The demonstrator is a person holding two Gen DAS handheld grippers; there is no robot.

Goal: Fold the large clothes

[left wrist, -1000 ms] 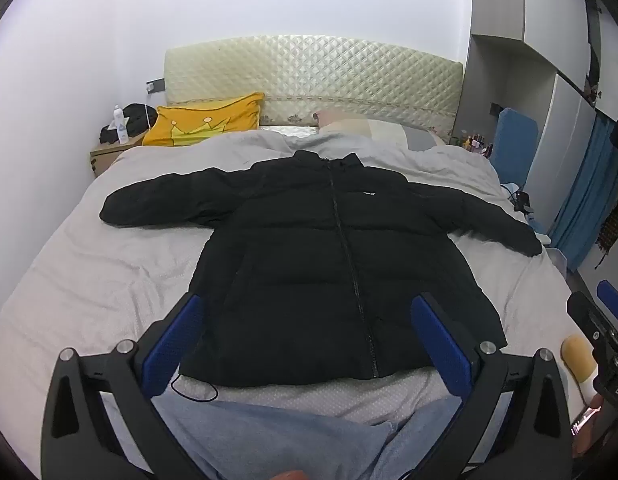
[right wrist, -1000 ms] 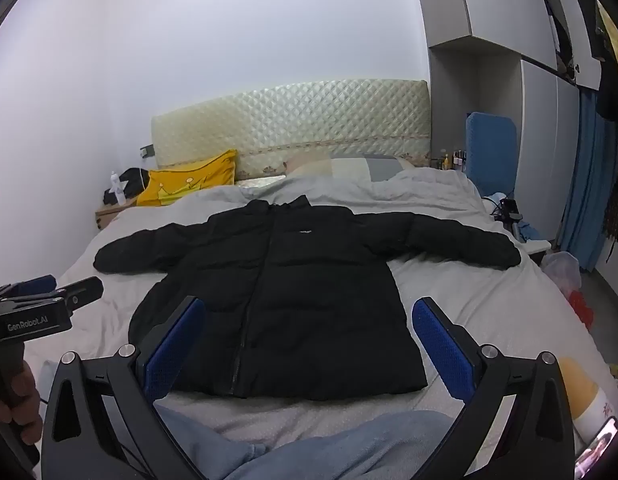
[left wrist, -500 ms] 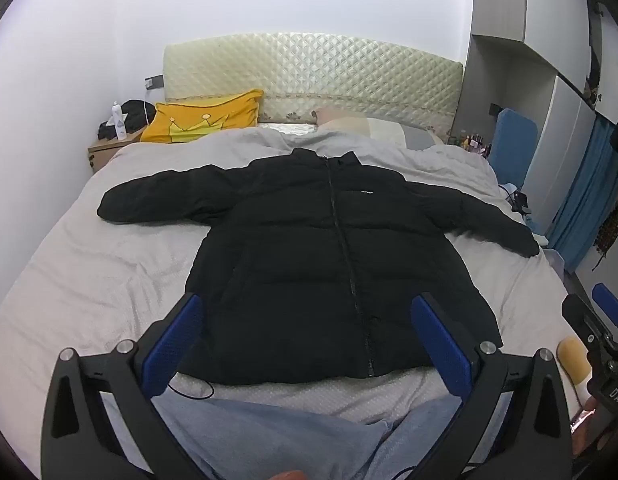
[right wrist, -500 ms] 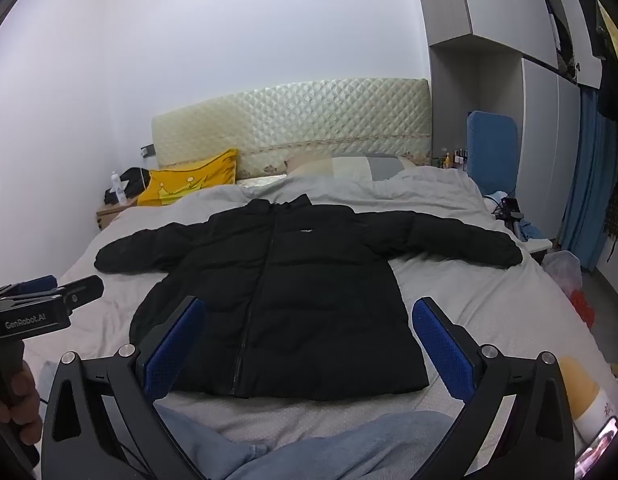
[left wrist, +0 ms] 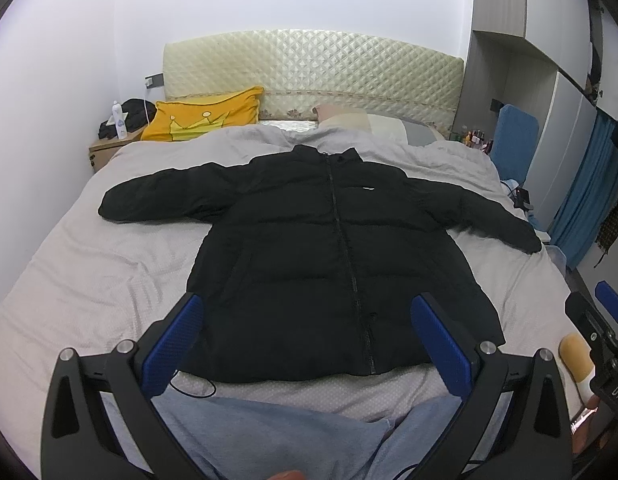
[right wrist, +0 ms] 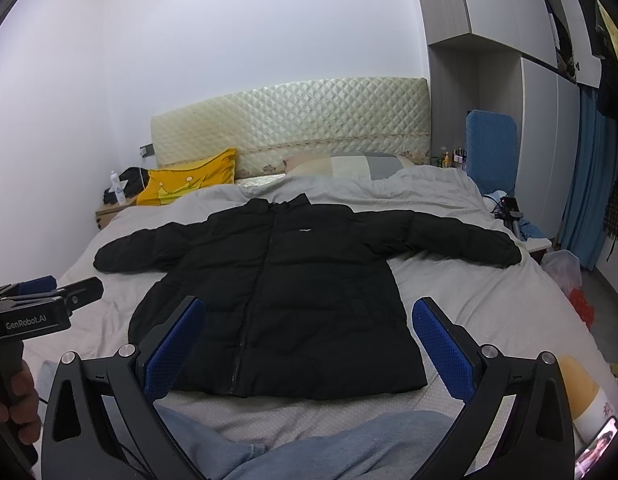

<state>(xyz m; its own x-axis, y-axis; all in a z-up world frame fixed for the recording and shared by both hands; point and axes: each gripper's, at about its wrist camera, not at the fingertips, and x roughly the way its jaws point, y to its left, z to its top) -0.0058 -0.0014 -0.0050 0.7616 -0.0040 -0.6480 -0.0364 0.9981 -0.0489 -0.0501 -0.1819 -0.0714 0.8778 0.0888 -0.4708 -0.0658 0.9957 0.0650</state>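
A black puffer jacket lies flat and zipped on the grey bed, front up, both sleeves spread out sideways, collar toward the headboard. It also shows in the right wrist view. My left gripper is open and empty, held above the jacket's hem. My right gripper is open and empty, also over the hem area. The left gripper shows at the left edge of the right wrist view, and the right gripper at the right edge of the left wrist view.
A yellow pillow and other pillows lie by the quilted headboard. A nightstand with a bottle stands at the far left. A blue chair and wardrobe stand on the right. My legs in blue jeans are below the grippers.
The left wrist view has tilted down and shifted slightly, so the jacket sits lower and further right. The right gripper's view is almost unchanged. Both grippers stay open.
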